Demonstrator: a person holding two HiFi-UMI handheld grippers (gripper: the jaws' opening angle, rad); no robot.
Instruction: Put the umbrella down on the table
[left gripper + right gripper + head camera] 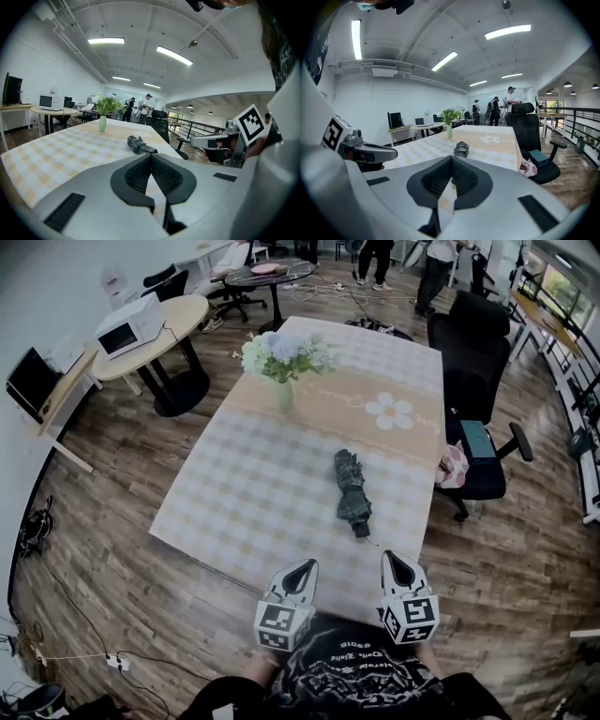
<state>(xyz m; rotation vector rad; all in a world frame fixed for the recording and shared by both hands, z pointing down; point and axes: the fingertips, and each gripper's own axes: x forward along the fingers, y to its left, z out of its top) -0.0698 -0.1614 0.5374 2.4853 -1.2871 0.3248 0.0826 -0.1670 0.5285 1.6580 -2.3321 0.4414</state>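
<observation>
A folded dark umbrella [352, 491] lies on the checked table [244, 493], right of the middle, its handle end pointing toward me. Both grippers hover side by side at the table's near edge, short of the umbrella and not touching it. My left gripper [307, 565] is shut with nothing in it. My right gripper [394, 557] is shut too, and empty. In the left gripper view the umbrella [139, 144] lies ahead, past the closed fingertips [151, 154]. The right gripper view shows the umbrella [461, 149] just beyond its closed tips [452, 157].
A vase of flowers [284, 362] stands at the far middle of the table. A black office chair [473, 362] with things on its seat stands at the right side. A round table with a microwave [128, 326] is far left. People stand at the back.
</observation>
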